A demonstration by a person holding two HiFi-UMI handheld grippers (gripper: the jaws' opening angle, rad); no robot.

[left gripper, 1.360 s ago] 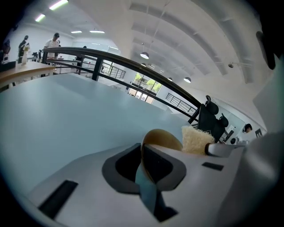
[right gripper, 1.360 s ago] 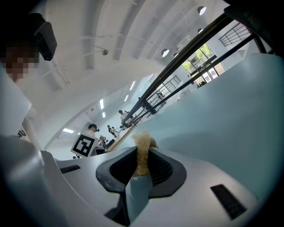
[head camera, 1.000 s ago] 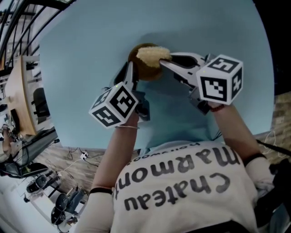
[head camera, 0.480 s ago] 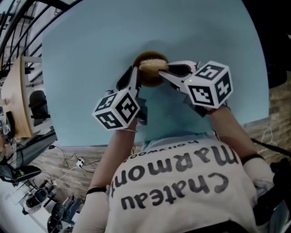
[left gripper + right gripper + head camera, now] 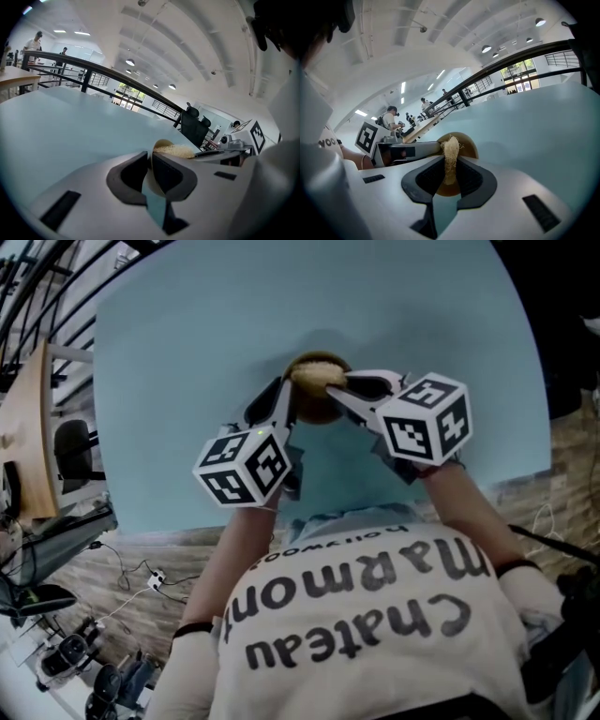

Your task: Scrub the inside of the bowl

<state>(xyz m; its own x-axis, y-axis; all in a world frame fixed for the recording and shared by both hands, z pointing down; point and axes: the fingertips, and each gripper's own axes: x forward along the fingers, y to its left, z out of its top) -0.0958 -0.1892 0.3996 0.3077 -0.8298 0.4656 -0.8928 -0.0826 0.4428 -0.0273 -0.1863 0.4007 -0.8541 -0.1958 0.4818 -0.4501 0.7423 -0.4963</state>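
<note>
At the left, the left gripper [image 5: 281,397] had the wall of the brown bowl [image 5: 319,407] between its jaws. They had just been opening a little, but the pads looked to be on the wall, so we judged the hold looser, not released. Bowl and both grippers stood closer to the near edge of the counter [image 5: 187,352] than a second before. We could not tell if the bowl rested on it. At the right, the right gripper [image 5: 349,385] had its jaws closed narrow on the pale fibrous scrubber [image 5: 317,373], which reached into the bowl. Scrubbing seemed under way; a looser hold could let the bowl turn.
</note>
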